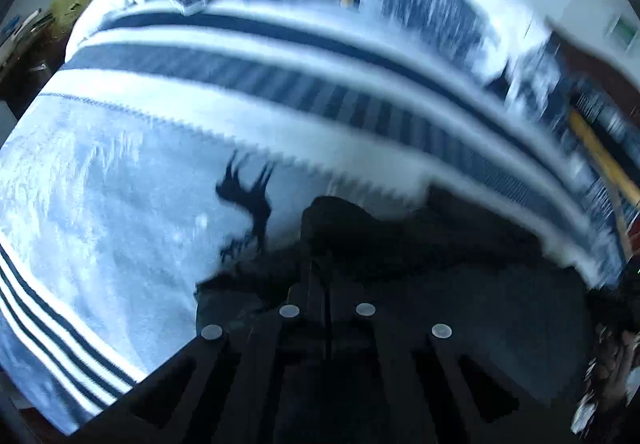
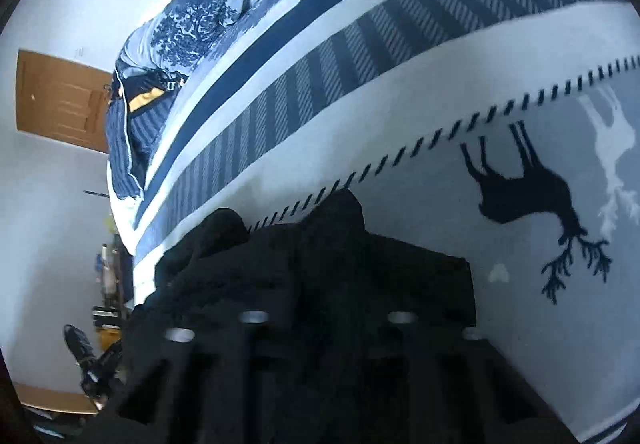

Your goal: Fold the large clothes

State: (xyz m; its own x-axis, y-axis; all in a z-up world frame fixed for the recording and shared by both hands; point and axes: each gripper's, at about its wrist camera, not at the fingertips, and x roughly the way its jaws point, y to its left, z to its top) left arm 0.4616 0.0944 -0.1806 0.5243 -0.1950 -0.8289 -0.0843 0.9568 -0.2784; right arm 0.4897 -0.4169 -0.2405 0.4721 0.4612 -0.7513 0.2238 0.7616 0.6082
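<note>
A black garment (image 1: 420, 244) is bunched at my left gripper (image 1: 326, 244), whose fingers stand close together and shut on its cloth, over a bed cover. In the right wrist view the same black garment (image 2: 320, 264) is heaped over my right gripper (image 2: 326, 244), which is shut on it. The fingertips of both grippers are hidden in the dark cloth. The left wrist view is blurred by motion.
The bed cover (image 2: 400, 92) is white and pale blue with navy stripes and deer shapes (image 2: 528, 196). Other clothes and bedding (image 2: 180, 28) are piled at the far end of the bed. A wooden door (image 2: 60, 100) and white wall lie beyond.
</note>
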